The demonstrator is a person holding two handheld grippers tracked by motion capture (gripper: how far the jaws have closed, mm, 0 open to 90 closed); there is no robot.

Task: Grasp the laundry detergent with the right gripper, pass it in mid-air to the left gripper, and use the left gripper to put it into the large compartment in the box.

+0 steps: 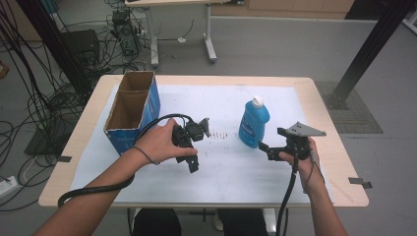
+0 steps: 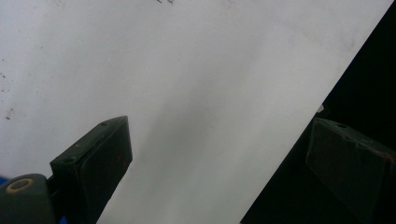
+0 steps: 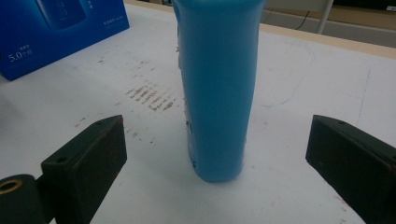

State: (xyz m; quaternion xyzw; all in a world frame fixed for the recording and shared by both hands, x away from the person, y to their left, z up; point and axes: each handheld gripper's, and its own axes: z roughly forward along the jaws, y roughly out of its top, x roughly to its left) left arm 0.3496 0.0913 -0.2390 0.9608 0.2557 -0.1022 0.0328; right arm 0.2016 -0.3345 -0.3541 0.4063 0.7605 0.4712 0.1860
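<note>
A blue bottle [image 1: 253, 123] with a white cap stands upright on the white sheet [image 1: 231, 169], right of centre. My right gripper [image 1: 269, 150] sits just on the near side of it, held by a hand. In the right gripper view the bottle [image 3: 217, 88] rises between and a little beyond the two jaws of that gripper [image 3: 217, 126], which is open and touches nothing. My left gripper [image 1: 192, 160] is held over the middle of the sheet, left of the bottle. Its jaws [image 2: 219, 130] stand wide open over bare sheet with nothing between them.
An open-topped blue cardboard box [image 1: 133, 110] stands at the back left of the table and shows again as the blue box [image 3: 56, 32] in the right gripper view. Brown smudges [image 1: 219, 135] mark the sheet. Cables trail off the near table edge [image 1: 196, 204].
</note>
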